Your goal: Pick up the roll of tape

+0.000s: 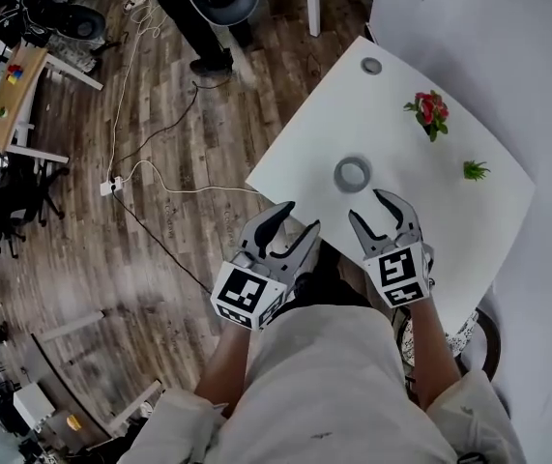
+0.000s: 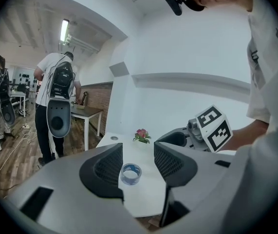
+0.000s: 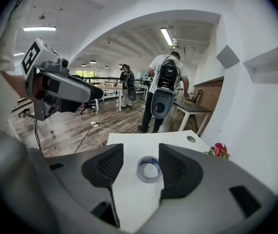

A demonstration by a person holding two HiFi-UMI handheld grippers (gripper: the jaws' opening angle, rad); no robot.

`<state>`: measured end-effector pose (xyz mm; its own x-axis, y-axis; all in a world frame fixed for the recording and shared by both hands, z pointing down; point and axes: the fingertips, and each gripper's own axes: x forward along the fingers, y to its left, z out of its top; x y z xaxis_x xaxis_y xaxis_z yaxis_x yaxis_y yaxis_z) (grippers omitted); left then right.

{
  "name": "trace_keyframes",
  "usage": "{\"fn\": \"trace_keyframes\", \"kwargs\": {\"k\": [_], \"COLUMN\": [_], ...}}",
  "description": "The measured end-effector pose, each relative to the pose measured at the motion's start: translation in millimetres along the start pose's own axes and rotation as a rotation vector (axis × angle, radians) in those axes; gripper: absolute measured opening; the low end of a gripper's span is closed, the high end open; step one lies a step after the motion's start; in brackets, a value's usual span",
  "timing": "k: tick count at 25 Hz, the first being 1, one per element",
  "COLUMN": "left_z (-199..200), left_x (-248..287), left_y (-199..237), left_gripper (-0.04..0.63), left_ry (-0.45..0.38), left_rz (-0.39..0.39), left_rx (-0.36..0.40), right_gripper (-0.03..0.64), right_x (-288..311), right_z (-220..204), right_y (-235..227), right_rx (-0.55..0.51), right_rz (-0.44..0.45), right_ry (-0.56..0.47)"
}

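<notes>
Closest to our lenses sit the dark ribbed pads (image 3: 104, 167) of the right gripper (image 3: 141, 165), standing wide apart with nothing pressed between them. Through that gap we see the roll of tape (image 3: 149, 168) lying flat on the white table (image 3: 129, 140), beyond the tips and untouched (it looks nearer the right-hand pad in the picture). The left gripper (image 2: 138, 165) is likewise spread wide and empty, and the same blue-printed roll shows in its gap, farther off on the tabletop.

From the head view we find both grippers side by side at the lower middle of the frame, each with its marker cube (image 1: 246, 296) toward us. The right one hangs over the table's near part, its tips just below the roll in the picture yet apart from it. The left one hovers at the table's lower-left edge, over the wooden floor (image 1: 159, 259).

Farther out, red flowers (image 1: 428, 112) and a small green sprig (image 1: 475, 170) lie at the table's right side, well apart from the tape, and a round grommet (image 1: 371, 66) sits near its upper corner. A white cable (image 1: 159, 175) trails across the floor, and a person (image 1: 195, 27) with a grey backpack stands at the top of the frame.
</notes>
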<state>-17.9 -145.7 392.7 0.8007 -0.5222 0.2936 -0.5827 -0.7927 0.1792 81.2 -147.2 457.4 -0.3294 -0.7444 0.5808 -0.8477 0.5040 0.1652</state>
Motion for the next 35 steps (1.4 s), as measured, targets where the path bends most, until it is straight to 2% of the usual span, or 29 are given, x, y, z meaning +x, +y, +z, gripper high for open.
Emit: {"fn": "trace_keyframes", "kwargs": {"k": [6, 15, 29, 35], "left_z": [6, -5, -13, -23], "left_x": [6, 17, 28, 28], "left_y": [7, 20, 23, 25], "left_gripper": [0.209, 0.209, 0.209, 0.207], "left_ry": [0.001, 0.022, 0.047, 0.063], "left_rz": [0.031, 0.084, 0.092, 0.084], "left_rx": [-0.014, -0.043, -0.059, -0.081], "right_gripper": [0.227, 0.225, 0.219, 0.218], "right_x": [23, 54, 89, 99], "right_z": [-18, -53, -84, -98], "right_y": [-2, -4, -1, 2], "right_rx": [-0.063, -0.154, -0.314, -0.429], "right_rz": [0.048, 0.112, 0.160, 0.139], "right_ry": [0.054, 0.138, 0.217, 0.265]}}
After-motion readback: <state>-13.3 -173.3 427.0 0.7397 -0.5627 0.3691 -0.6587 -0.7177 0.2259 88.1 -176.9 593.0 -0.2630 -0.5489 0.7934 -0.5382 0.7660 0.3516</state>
